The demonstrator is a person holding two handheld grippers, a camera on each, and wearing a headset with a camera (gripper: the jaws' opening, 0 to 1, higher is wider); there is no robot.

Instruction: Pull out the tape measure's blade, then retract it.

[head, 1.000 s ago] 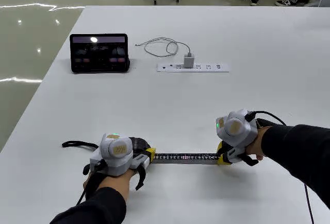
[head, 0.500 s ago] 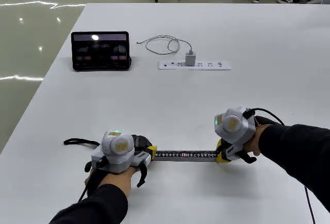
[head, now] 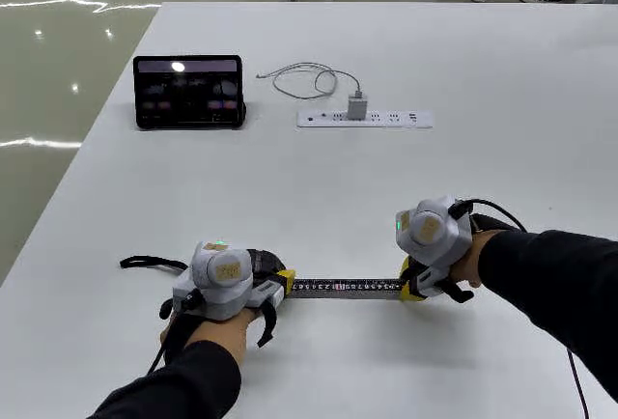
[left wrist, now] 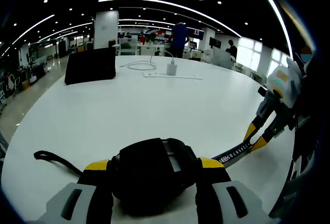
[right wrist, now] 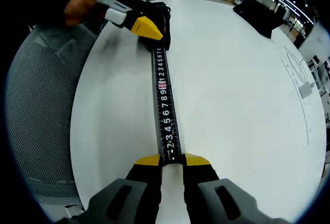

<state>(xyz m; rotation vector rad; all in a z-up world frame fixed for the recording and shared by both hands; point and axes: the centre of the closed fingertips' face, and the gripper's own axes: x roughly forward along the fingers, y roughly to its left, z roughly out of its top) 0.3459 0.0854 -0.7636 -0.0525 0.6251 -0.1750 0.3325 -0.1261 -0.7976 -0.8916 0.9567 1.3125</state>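
Note:
The black tape measure case (left wrist: 154,172) lies on the white table (head: 319,197), clamped between the yellow-tipped fingers of my left gripper (left wrist: 154,164), at lower left in the head view (head: 263,284). Its numbered blade (right wrist: 165,105) stretches flat across the table (head: 348,289) to my right gripper (right wrist: 167,159), which is shut on the blade's end. In the head view the right gripper (head: 410,292) sits right of centre. The case's black wrist strap (head: 150,265) trails off to the left.
A dark tablet (head: 187,91) stands at the far left of the table. A white power strip (head: 365,119) with a plugged charger and coiled cable (head: 309,81) lies behind the middle. Chairs and people's legs are beyond the far edge.
The right gripper has moved a little to the left toward the case, so slightly less blade lies between the two grippers. The left gripper stays put on the case.

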